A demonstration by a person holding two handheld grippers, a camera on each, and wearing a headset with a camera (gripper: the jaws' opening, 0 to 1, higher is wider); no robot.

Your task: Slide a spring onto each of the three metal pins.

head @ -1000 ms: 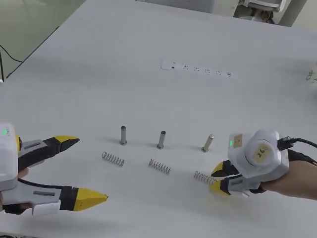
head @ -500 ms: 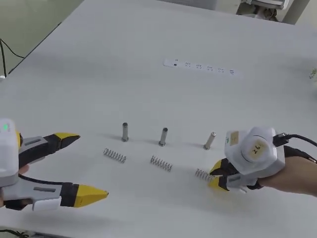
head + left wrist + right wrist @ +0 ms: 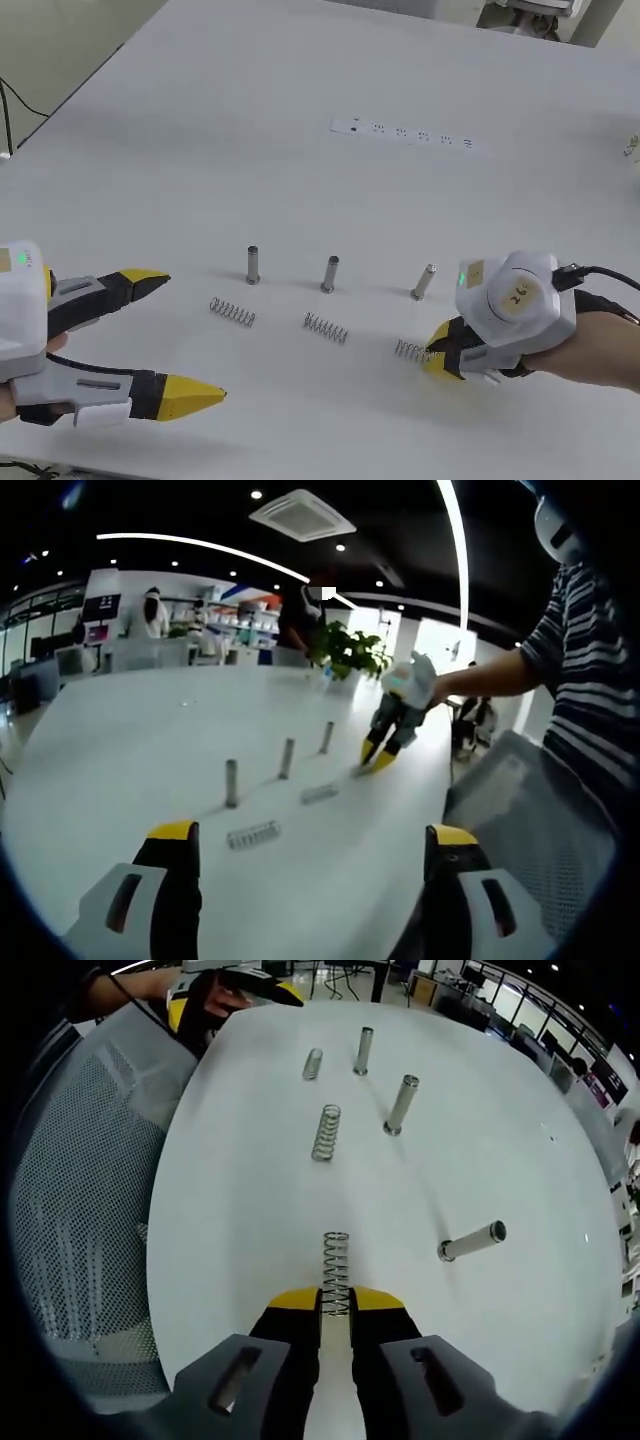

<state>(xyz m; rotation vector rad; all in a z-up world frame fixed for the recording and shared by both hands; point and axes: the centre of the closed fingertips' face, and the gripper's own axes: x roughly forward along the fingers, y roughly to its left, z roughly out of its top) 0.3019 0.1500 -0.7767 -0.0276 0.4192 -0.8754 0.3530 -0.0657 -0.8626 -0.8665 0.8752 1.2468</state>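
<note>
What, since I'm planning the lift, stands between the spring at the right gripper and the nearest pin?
Nothing visible: bare table separates the spring from that pin. The right gripper grips the spring's near end.

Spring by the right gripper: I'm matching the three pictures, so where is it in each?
Head view: spring lower right, at the right gripper's yellow tips.
Left gripper view: right of centre, below the right gripper.
Right gripper view: bottom centre, between the jaws.
Shared landmark: the metal pin nearest it.
</note>
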